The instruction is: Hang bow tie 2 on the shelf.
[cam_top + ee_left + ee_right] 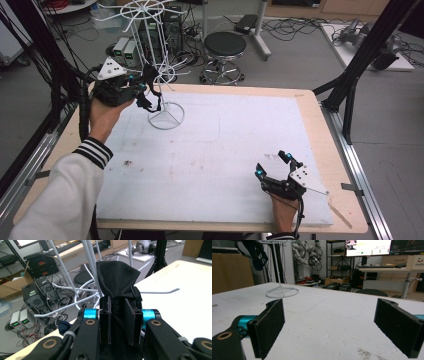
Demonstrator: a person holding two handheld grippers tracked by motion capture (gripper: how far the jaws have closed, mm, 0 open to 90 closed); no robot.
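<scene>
Fingers first: the left gripper [117,322] is clamped on a black cloth [117,282], held up against the white rack [159,75] at the tabletop's [225,145] far left, seemingly so it can go onto one of the prongs. The right gripper [274,165] rests low near the front edge, fingers [269,325] spread wide with nothing between them, apparently waiting.

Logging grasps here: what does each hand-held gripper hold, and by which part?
The left hand-held gripper pinches a black cloth at a bunched fold, beside the white rack. The right hand-held gripper holds nothing.
</scene>
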